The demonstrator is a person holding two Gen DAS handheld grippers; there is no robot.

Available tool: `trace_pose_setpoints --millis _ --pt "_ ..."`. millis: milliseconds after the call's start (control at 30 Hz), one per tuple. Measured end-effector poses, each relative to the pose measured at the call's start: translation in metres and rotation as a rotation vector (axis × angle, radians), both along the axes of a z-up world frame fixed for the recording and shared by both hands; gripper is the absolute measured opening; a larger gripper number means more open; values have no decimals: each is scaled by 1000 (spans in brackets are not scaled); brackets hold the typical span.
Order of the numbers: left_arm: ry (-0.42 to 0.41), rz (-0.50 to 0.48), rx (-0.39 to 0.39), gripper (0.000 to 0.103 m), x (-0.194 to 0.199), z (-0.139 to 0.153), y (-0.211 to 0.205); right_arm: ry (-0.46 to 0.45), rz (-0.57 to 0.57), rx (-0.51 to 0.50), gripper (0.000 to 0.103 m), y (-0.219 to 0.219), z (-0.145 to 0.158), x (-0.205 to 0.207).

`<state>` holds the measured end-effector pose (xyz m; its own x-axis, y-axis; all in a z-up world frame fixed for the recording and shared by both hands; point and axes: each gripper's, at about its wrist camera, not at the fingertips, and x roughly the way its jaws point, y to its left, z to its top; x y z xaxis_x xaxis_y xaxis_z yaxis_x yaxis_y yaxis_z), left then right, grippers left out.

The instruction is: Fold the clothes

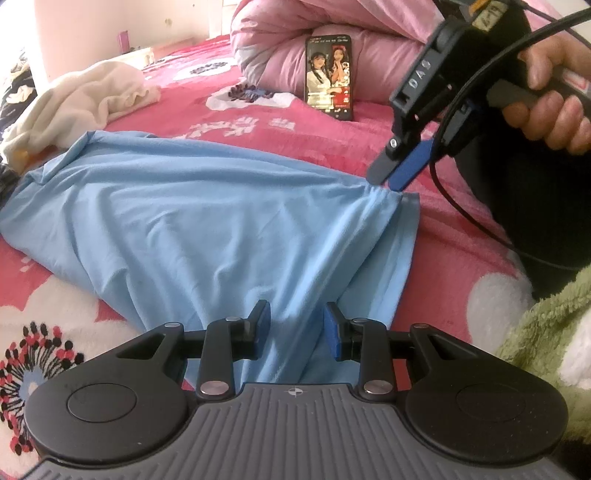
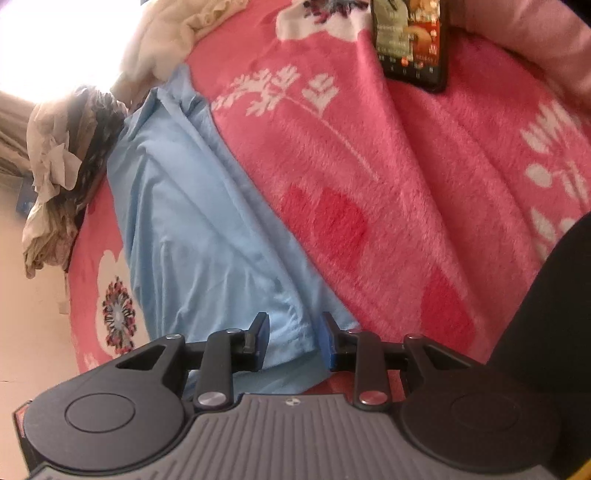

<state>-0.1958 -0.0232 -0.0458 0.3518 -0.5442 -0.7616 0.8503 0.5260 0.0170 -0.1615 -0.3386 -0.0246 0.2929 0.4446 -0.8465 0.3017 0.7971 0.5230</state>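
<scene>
A light blue garment lies stretched across the pink flowered blanket. In the left wrist view my left gripper sits at its near edge. Folds of the blue cloth run up into the narrow gap between its blue pads, which press on it. At the garment's far right corner my right gripper, held in a hand, pinches the cloth, which gathers to a point there. In the right wrist view the same gripper has the puckered hem of the blue garment between its pads.
A phone with a lit screen leans on a pink duvet at the back. A cream garment lies far left, beside a pile of other clothes. A black cable hangs over dark clothing; a green fluffy sleeve fills the right edge.
</scene>
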Motion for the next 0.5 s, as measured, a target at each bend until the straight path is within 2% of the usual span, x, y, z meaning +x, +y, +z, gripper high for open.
trace_pose_setpoints --millis 100,233,367,500 --pt "3 -8 2 31 -2 -1 0 30 13 14 32 0 -3 0" --pt "-1 -23 3 31 -4 -2 -2 18 22 36 30 2 -3 0" --pt "-6 -29 3 31 -6 -3 -2 18 33 65 9 6 -6 2" --pt "-12 -30 2 31 -6 -3 -2 -32 27 119 7 9 0 3"
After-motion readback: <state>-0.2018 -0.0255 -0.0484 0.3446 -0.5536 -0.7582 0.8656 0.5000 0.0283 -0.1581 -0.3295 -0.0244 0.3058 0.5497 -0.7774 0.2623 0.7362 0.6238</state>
